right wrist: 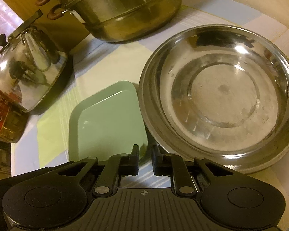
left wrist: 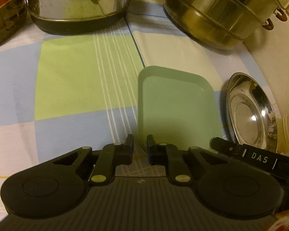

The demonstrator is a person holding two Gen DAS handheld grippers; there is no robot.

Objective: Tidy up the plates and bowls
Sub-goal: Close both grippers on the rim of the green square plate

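The left tongs [left wrist: 140, 147] clench the green plate [left wrist: 175, 104]'s near left rim. The right tongs [right wrist: 145, 156] clench its right rim beside the steel bowl [right wrist: 221, 96]. Both dishes sit on the checked counter [left wrist: 67, 88].

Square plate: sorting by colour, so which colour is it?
Pale green; right wrist view shows it best.

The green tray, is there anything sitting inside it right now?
No, the green tray shows only its bare inner surface, with nothing lying in it.

checked tablecloth [left wrist: 71, 80] on table, beige wall [left wrist: 275, 57] behind, dim warm light.
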